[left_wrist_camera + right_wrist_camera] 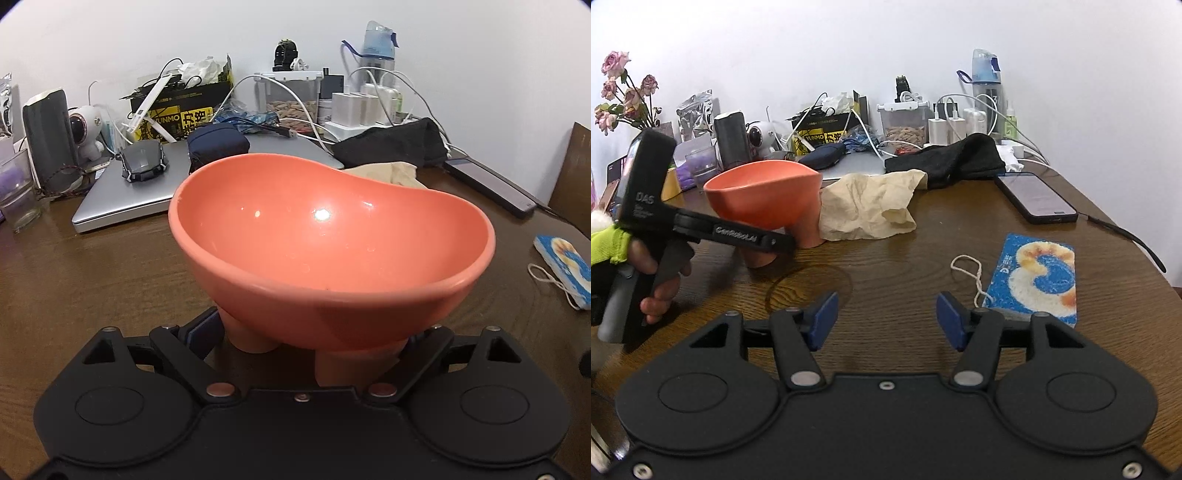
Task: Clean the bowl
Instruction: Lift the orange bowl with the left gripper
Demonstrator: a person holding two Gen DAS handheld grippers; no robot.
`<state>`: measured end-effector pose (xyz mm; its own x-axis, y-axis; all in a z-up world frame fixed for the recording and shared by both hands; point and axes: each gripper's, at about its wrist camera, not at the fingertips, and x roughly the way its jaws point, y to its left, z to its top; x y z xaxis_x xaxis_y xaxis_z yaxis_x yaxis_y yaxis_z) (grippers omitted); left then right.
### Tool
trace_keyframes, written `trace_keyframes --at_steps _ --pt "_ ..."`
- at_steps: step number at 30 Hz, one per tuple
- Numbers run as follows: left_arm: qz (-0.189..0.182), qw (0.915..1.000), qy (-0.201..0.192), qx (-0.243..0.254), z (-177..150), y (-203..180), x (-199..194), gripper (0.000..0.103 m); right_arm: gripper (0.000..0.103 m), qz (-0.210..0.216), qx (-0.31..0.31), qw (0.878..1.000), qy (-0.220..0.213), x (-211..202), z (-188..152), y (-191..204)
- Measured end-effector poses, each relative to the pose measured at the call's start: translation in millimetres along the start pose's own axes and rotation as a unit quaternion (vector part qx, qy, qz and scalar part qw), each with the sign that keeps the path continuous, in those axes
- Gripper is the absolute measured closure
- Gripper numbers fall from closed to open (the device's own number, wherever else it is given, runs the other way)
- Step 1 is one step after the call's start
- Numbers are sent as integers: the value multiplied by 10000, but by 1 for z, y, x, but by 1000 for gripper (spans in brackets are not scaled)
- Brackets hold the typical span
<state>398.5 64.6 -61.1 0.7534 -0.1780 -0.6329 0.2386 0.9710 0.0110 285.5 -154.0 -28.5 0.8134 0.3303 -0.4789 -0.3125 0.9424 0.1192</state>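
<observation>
The left gripper (314, 343) pinches the coral bowl's (328, 251) footed base on the wooden table (905, 258). The right gripper (886, 321), jaws spread and empty, hovers near the bowl, beside a blue sponge (1038, 277).

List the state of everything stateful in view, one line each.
left gripper: jaws shut on the bowl's feet
right gripper: jaws open, nothing between them
bowl: empty, open side up
cloth: crumpled, on the table beside the bowl
sponge: lying flat on the table
laptop: lid closed
phone: flat, screen up
</observation>
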Motion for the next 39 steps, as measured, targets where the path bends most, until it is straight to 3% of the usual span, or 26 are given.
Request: trace_keyframes --at_steps 13,26,39 --pt "-92 9999 18 93 -12 3 -18 13 39 25 -13 10000 -75 -3 -1 0" --pt "-928 9922 158 815 -12 16 -13 0 39 41 -73 9999 -121 -5 -1 1" --pt "-1989 9652 68 1696 -1 17 9 0 38 73 -158 9996 -201 -7 -2 1"
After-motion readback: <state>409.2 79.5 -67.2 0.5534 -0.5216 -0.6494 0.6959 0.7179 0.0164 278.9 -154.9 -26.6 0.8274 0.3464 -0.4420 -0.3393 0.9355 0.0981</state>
